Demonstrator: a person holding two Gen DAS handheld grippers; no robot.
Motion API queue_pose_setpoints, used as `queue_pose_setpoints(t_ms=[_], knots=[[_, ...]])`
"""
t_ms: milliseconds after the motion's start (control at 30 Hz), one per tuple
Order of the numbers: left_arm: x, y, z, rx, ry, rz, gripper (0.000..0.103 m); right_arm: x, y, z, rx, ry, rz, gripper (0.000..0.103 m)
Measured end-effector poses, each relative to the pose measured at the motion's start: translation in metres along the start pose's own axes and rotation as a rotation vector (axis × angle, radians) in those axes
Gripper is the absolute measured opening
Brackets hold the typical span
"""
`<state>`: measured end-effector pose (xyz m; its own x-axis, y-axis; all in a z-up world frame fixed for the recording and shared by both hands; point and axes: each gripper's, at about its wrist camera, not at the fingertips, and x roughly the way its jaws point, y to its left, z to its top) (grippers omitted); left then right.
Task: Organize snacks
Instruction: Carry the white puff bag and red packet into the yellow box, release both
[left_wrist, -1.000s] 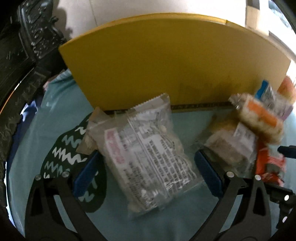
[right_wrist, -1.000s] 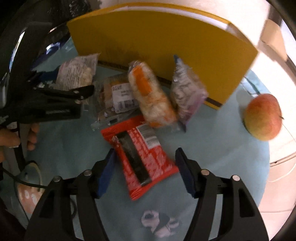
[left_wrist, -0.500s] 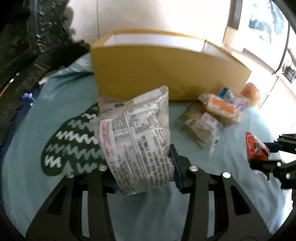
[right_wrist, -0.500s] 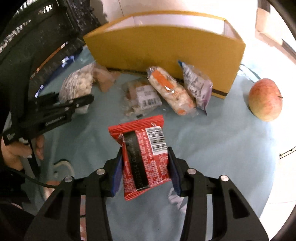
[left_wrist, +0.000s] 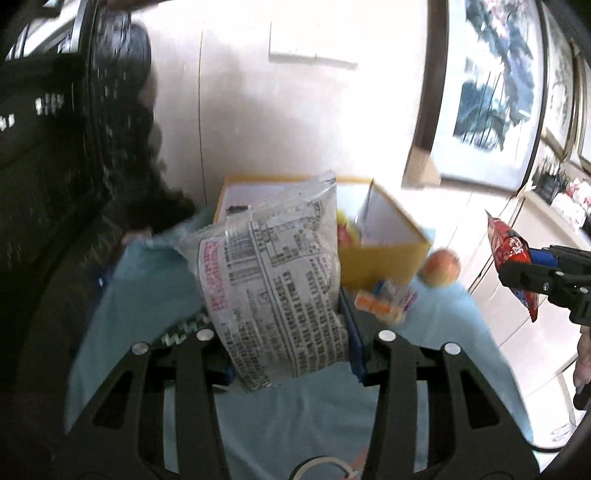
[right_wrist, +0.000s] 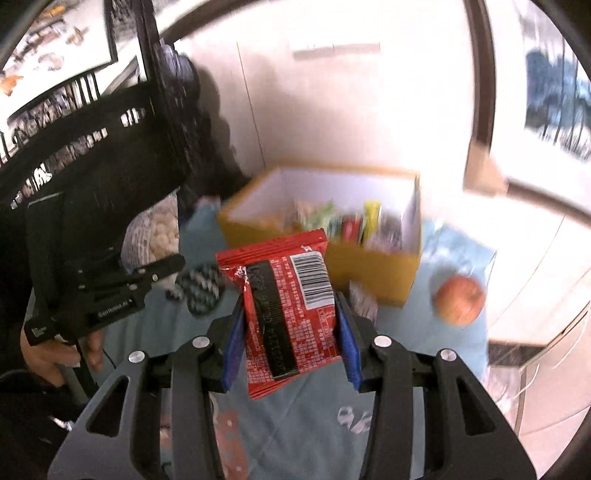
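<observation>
My left gripper (left_wrist: 286, 332) pinched a crinkly clear packet (left_wrist: 273, 288) printed with dense text, held above the blue cloth (left_wrist: 147, 280). My right gripper (right_wrist: 290, 332) clamped a glossy red packet (right_wrist: 288, 302), barcode up. Ahead stood the open yellow cardboard box (right_wrist: 369, 266), snacks inside; loose wrapped snacks (left_wrist: 384, 304) lay at its foot, a round apple (right_wrist: 460, 301) beside it.

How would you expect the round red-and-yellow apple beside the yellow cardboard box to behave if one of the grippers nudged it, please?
The round red-and-yellow apple would probably roll, since it rests loose on the light blue cloth. It looks firm, so it should not deform. Its smooth curved skin might slip between flat fingers. The yellow cardboard box beside it could stop it on that side.
</observation>
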<state>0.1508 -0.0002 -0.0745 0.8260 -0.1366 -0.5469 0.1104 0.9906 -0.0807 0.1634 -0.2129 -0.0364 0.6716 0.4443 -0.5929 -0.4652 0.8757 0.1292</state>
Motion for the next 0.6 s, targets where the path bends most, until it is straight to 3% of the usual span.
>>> queue_pose_setpoints(t_ms=[300,600], knots=[[-0.054,-0.016,0.052,0.024,-0.121,-0.016,0.045,-0.058,0.007,0.031,-0.023,-0.136,-0.050,0.045],[-0.051,-0.019,0.055,0.040,-0.101,-0.033,0.045,-0.060,0.005,0.031,-0.009,-0.142,-0.065,0.045]])
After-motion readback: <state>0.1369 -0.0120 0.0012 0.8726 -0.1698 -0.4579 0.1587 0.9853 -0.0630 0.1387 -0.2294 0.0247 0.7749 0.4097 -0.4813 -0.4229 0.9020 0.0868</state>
